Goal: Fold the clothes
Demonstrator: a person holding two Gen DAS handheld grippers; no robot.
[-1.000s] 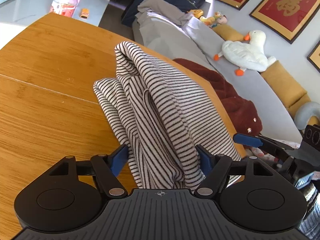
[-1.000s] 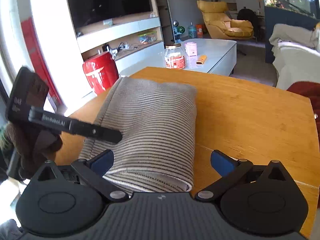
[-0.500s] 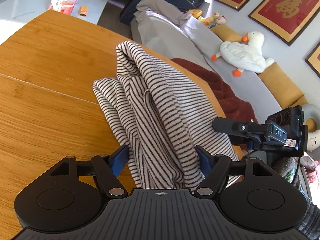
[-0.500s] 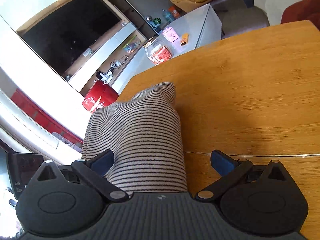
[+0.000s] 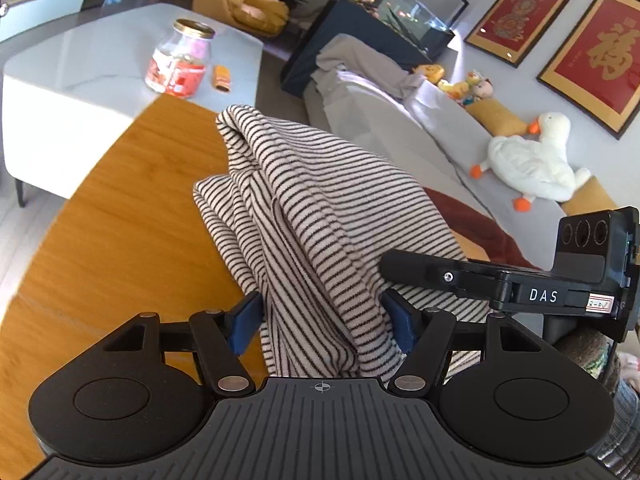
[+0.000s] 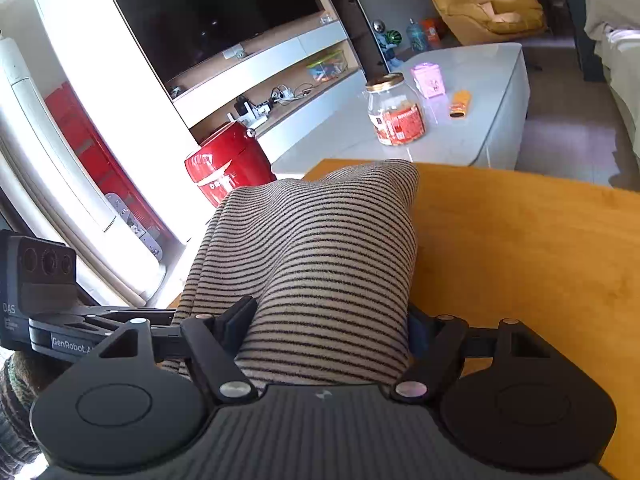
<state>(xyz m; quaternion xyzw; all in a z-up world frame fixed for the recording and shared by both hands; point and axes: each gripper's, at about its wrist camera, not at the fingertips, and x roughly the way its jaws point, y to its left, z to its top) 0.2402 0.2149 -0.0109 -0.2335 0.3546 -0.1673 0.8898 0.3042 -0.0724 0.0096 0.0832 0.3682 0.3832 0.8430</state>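
The striped garment (image 5: 320, 216), cream with thin dark stripes, lies bunched in folds on the wooden tabletop (image 5: 120, 240), its near end gathered at both grippers. The left gripper (image 5: 322, 320) has its blue-padded fingers (image 5: 245, 320) on either side of a thick bundle of the cloth, pressing against it. In the right wrist view the garment (image 6: 328, 248) runs as a rounded roll away from the right gripper (image 6: 328, 330), whose fingers (image 6: 236, 322) clamp the roll's near end from both sides. Seen from the left wrist, the right gripper (image 5: 416, 270) reaches in from the garment's right, touching its edge. Beyond the garment's far end stands a white coffee table (image 5: 80, 80) carrying a glass jar (image 5: 180, 62). To the garment's right a white plush duck (image 5: 532, 160) rests on a grey sofa (image 5: 400, 136).
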